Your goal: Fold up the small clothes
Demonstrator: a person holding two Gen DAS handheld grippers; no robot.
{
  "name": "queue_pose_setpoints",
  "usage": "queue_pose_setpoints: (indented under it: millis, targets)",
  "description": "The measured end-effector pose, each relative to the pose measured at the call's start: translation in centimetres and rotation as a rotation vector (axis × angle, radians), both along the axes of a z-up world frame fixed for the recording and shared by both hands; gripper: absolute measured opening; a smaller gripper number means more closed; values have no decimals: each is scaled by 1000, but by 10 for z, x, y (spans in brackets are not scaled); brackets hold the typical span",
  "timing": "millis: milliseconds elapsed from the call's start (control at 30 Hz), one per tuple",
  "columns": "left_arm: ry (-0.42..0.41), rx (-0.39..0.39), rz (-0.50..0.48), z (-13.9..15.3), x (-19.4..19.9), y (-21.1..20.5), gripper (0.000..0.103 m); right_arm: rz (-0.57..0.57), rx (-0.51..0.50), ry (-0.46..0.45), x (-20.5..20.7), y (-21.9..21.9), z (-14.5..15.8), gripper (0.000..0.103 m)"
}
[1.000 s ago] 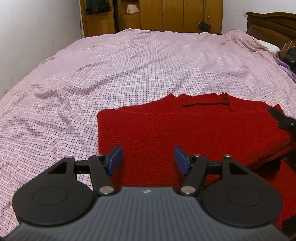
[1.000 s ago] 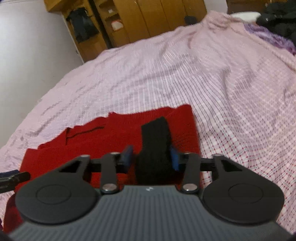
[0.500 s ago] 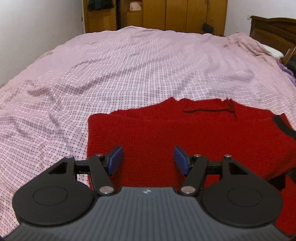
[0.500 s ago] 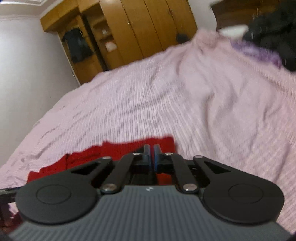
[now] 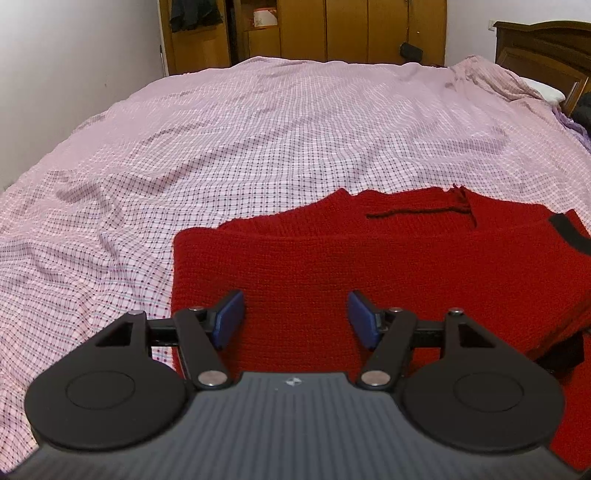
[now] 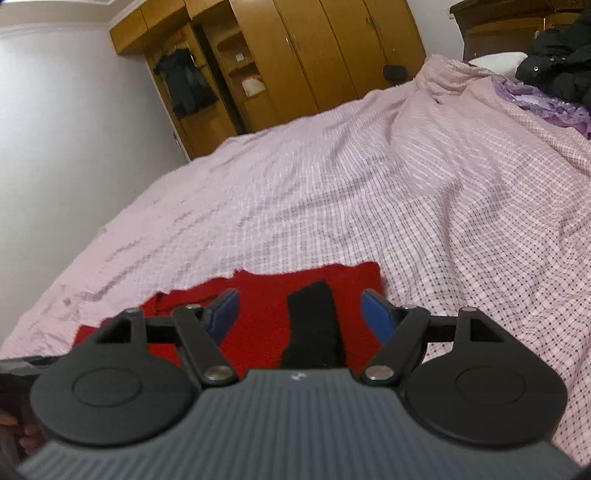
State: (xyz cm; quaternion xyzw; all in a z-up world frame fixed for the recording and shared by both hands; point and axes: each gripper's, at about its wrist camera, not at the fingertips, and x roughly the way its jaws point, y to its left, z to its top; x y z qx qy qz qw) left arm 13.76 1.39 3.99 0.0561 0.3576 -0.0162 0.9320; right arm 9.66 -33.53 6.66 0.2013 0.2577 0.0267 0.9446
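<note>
Since the earlier frames, the right gripper had let go of the black cuff, shut fully, and its jaws had just been opening again; the cuff now lay between the spread pads, touched by neither. In the left wrist view the red sweater's folded edge lay flatter on the bed than a second before, and more of the sweater filled the foreground.

Left wrist view: one red sweater lay on the pink checked bedcover, at the near right part of the bed. One fold ran across it, with a second layer showing beyond the fold line. One black band showed at its right edge. One dark loose thread lay across the far layer. The left gripper hovered over the sweater's near portion with its two blue pads well apart and nothing pinched between them. One wooden wardrobe stood beyond the bed and one dark headboard at the right.

Right wrist view: the same sweater's right corner lay just ahead of the gripper, the cuff upon it. One dark garment and one purple cloth lay at the far right of the bed. The view was slightly blurred.
</note>
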Motion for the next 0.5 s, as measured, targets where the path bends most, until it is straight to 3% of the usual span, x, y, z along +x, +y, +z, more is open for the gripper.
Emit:
queue_pose_setpoints:
  millis: [133,267,367,400,433,467,500]
  targets:
    - [-1,0,8,-1,0,-1,71,18,16,71,13,0,-18,75]
    - [-9,1,16,-2,-3,-1,71,83,147,60,12,1,-29,75]
    - [-10,15,18,-3,-2,-4,71,111,96,55,11,11,-30,72]
    - [-8,15,22,-3,-2,-4,71,113,74,65,13,14,-32,61]
    - [-7,11,26,-3,-2,-4,71,114,56,77,14,15,-33,37]
    - [-4,4,36,-2,-1,-4,71,104,51,87,15,14,-34,23]
    - [-1,-5,42,-1,-1,-4,71,99,75,93,15,11,-35,21]
